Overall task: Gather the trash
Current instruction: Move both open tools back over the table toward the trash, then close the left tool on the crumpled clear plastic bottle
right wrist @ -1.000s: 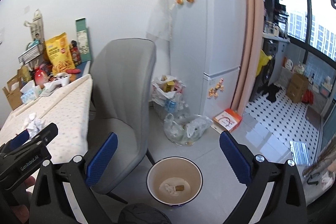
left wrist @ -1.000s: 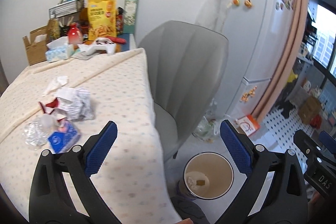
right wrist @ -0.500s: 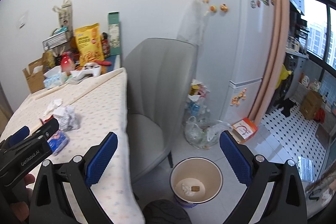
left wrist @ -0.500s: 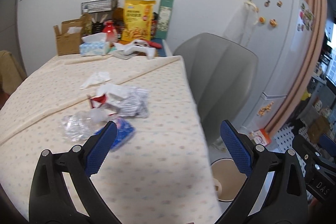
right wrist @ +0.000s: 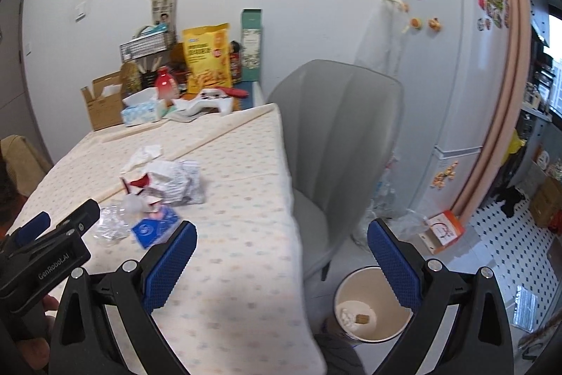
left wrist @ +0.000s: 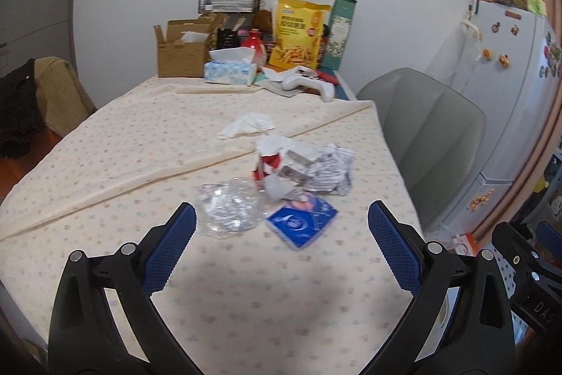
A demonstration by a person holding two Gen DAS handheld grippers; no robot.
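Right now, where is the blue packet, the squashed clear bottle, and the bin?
blue packet [left wrist: 302,223]: left wrist view, middle of its flat face.
squashed clear bottle [left wrist: 230,208]: left wrist view, crumpled body.
bin [right wrist: 404,324]: right wrist view, inner wall on its right side.

At the far end of the table [left wrist: 105,143], draped in a pale dotted cloth, an open cardboard box [left wrist: 179,53] sits beside a blue tissue box [left wrist: 230,71]. Behind the tissues, a red vase [left wrist: 253,45], and beside that a yellow snack bag [left wrist: 298,32] standing upright next to a tall green carton [left wrist: 339,32]. A white game controller [left wrist: 309,83] lies in front of the bag. A wire basket [left wrist: 228,2] sits higher at the back (what holds it up is hidden). To the right, a grey chair [right wrist: 337,143] is just beside the table edge, and a white fridge [right wrist: 453,69] dotted with magnets stands against a pink curtain [right wrist: 505,58].
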